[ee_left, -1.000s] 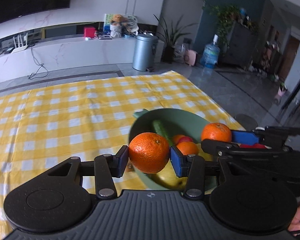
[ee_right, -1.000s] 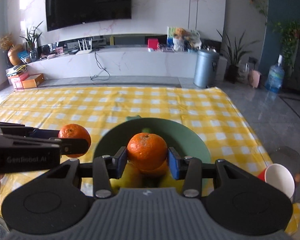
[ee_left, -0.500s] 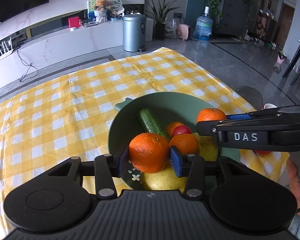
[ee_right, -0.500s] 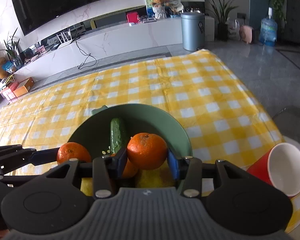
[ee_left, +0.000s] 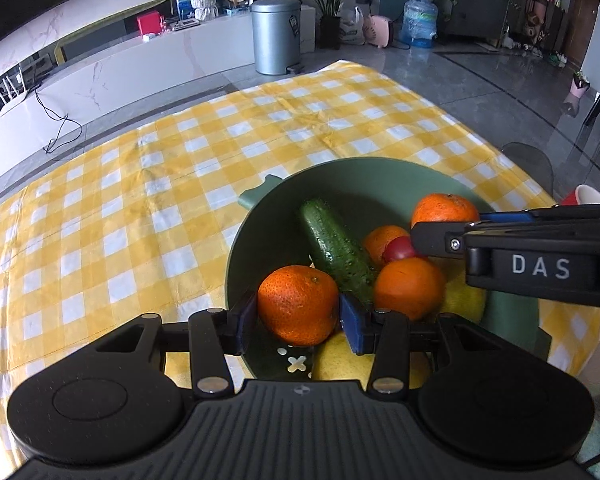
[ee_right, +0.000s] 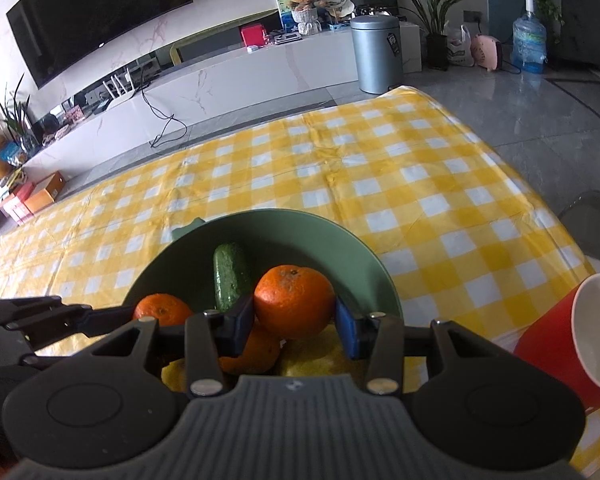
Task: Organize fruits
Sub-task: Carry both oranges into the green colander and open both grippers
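over the green bowl [ee_left: 260, 240], w/ the yellow-checked cloth [ee_left: 140, 200] covering the counter under it, both tools are hanging, each one gripping an orange. left tool [ee_left: 298, 318] is pinching its orange [ee_left: 298, 304] btwn the blue pads, jaws abt halfway apart and pressing on both sides of the fruit; the orange is sitting above the bowl's near-left part, just beside the cucumber [ee_left: 336, 250]. right tool [ee_right: 295, 316] is clamping a second orange [ee_right: 295, 300] the same way, pads tight on both flanks, fruit hanging over the bowl's middle-right.

in the left wrist view the right tool is showing side-on at the right edge, its orange [ee_left: 444, 210] sticking out past the tip over the bowl's far-right side. in the right wrist view the left tool is coming in from the left edge w/ its orange [ee_right: 162, 310] at the tip, near the bowl's left rim.

bowl is already holding the cucumber lying lengthwise, two more loose oranges [ee_left: 408, 286], a small red fruit [ee_left: 400, 248] btwn them, and yellow fruit [ee_left: 332, 360] at the near side, partly hidden by the tools. can't tell what kind the yellow ones are.

a red cup [ee_right: 572, 340] w/ white inside is lying tipped on the counter to the right of the bowl, near but apart from it.
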### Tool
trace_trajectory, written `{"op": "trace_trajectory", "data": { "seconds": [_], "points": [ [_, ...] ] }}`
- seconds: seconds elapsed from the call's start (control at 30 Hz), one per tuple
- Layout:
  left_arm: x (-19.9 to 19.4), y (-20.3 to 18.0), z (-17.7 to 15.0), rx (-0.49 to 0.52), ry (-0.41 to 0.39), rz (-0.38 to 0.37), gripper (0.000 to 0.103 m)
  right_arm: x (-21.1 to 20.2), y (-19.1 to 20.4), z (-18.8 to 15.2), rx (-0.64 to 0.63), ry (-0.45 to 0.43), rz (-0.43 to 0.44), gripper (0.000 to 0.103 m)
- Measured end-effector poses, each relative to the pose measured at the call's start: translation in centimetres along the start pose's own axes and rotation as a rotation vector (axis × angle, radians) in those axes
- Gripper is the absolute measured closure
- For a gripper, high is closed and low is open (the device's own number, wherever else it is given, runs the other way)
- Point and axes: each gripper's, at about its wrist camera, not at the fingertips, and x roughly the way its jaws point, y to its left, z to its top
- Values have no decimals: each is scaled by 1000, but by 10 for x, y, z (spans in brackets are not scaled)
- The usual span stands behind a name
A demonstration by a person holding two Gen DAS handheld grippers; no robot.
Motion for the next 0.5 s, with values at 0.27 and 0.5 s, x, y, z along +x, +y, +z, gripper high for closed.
{"op": "trace_trajectory", "data": {
  "seconds": [0.27,0.5],
  "points": [
    [8,-13,3,41,22,47,52,9,1,1,13,20,-7,60],
    [4,-12,2,46,16,53,46,8,5,-1,-12,24,-12,57]
  ]
}}
